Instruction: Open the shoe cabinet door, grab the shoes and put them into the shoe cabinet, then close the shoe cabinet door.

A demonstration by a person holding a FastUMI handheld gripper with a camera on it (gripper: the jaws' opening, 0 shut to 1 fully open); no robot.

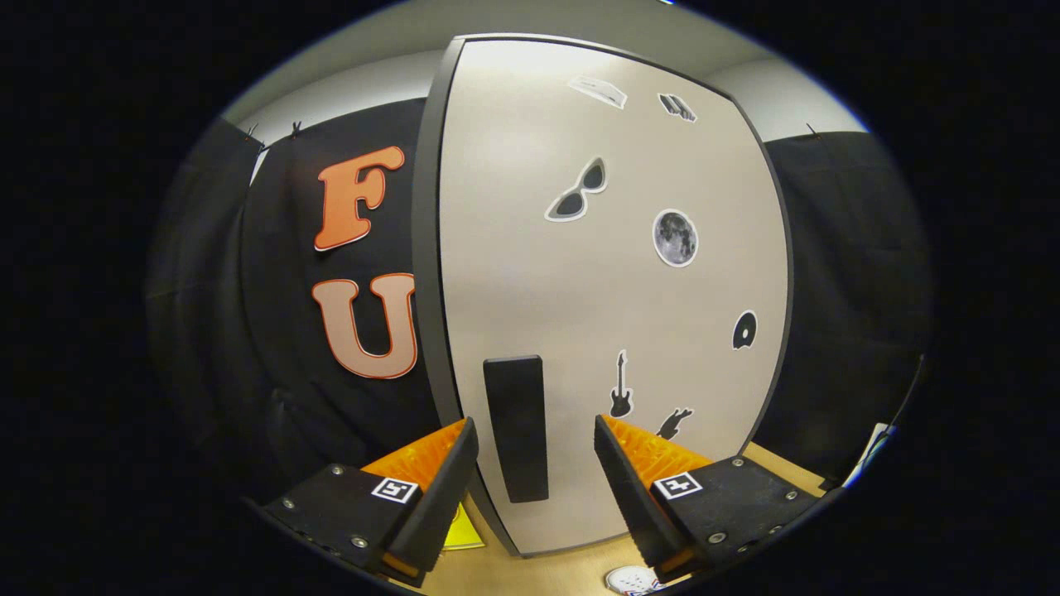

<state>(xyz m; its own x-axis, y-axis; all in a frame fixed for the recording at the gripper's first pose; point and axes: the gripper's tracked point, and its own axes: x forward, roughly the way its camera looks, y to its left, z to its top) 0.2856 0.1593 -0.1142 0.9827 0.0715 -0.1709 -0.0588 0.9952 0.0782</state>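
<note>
The pale grey, dark-edged shoe cabinet door (pixel 580 281) is seen closed — its black upright handle (pixel 516 428) is flanked, untouched, by the released gripper (pixel 536 443).

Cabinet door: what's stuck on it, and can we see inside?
On the closed door: a dark handle framed by the open tongs, plus stickers such as sunglasses and a moon. The door hides the inside.

Handle (pixel 515 427) between hand-held gripper (pixel 536 439) fingers

We are seeing a light wooden table (pixel 571 575) carrying the upright shoe cabinet (pixel 604 273); a yellow item (pixel 462 534) and a white round item (pixel 631 579) are lying beside its base.

We are holding the gripper (pixel 534 443) with fingers apart.
</note>
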